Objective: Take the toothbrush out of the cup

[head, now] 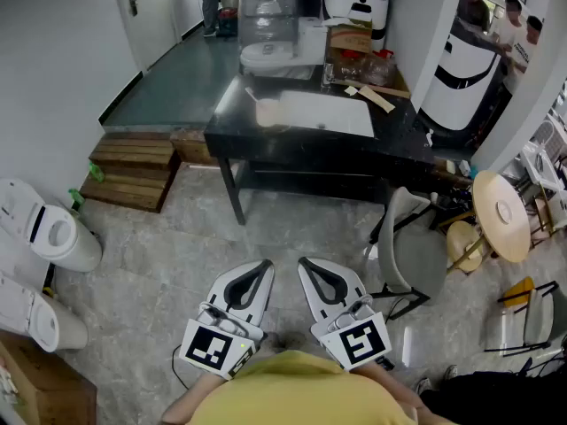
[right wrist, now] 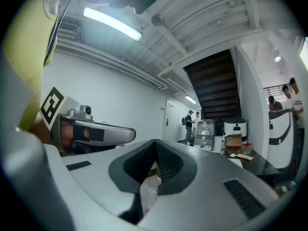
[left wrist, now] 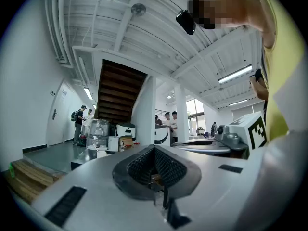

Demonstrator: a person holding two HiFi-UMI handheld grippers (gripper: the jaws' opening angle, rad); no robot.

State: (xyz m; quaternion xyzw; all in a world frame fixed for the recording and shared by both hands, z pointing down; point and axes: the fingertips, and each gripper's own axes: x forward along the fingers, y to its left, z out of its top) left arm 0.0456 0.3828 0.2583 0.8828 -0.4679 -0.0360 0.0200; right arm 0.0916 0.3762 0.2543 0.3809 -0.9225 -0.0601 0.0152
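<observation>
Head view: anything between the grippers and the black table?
Nothing visible. Only floor lies between the shut, empty left gripper and right gripper and the black table. A chair stands off to the right, clear of that line. A pale thing on the table's left may be the cup; no toothbrush shows.

Black table [head: 397, 136] carries a white board [head: 324, 114], a cardboard box [head: 350, 42] and wooden sticks [head: 376, 96]
</observation>
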